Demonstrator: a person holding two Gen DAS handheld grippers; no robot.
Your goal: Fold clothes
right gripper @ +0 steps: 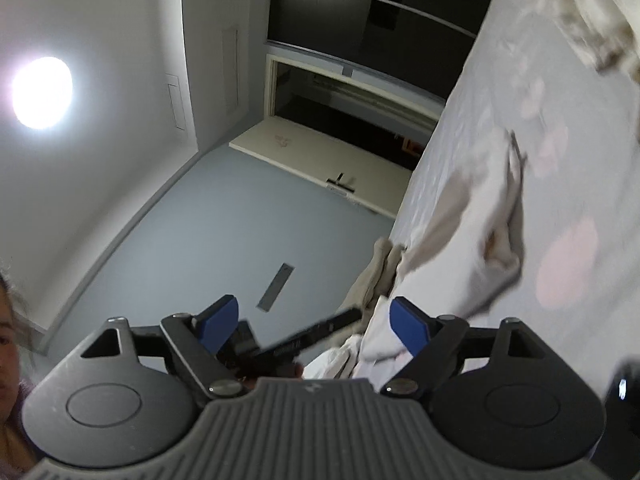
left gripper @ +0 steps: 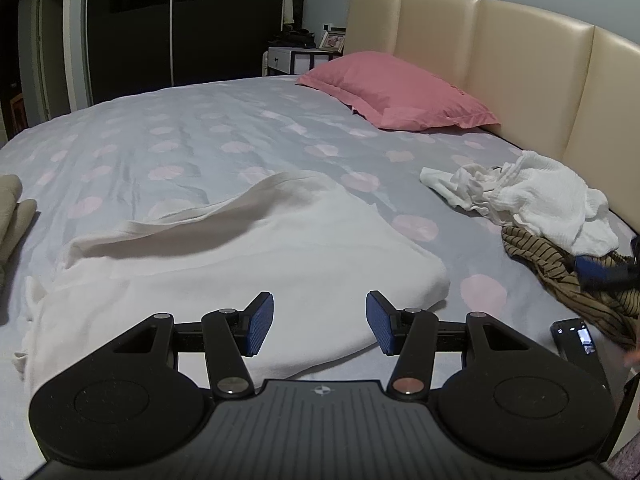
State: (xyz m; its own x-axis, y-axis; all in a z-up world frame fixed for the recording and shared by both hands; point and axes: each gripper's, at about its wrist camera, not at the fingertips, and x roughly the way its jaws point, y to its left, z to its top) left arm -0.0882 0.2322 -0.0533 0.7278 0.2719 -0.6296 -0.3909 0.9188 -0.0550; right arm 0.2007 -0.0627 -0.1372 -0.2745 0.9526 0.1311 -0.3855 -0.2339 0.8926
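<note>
Right wrist view is rolling sideways and smearing: the bed sheet (right gripper: 560,184) and the cloth on it are blurring, so I cannot make out folds there. A beige garment (right gripper: 376,276) is hanging at the mattress edge, partly hidden by my fingers. In the left wrist view the brown striped garment (left gripper: 560,272) is running off the right edge, with a dark, blurred object lying over it that I cannot identify. Folded beige items (left gripper: 12,216) are getting cropped at the left.

My left gripper (left gripper: 320,322) is hovering wide open above the near edge of the white towel (left gripper: 240,260), gripping nothing. My right gripper (right gripper: 316,328) is also gaping wide, empty. The towel is lying half-folded on the bed (left gripper: 200,132); a crumpled white pile (left gripper: 532,196) is sitting near the headboard (left gripper: 500,60).
</note>
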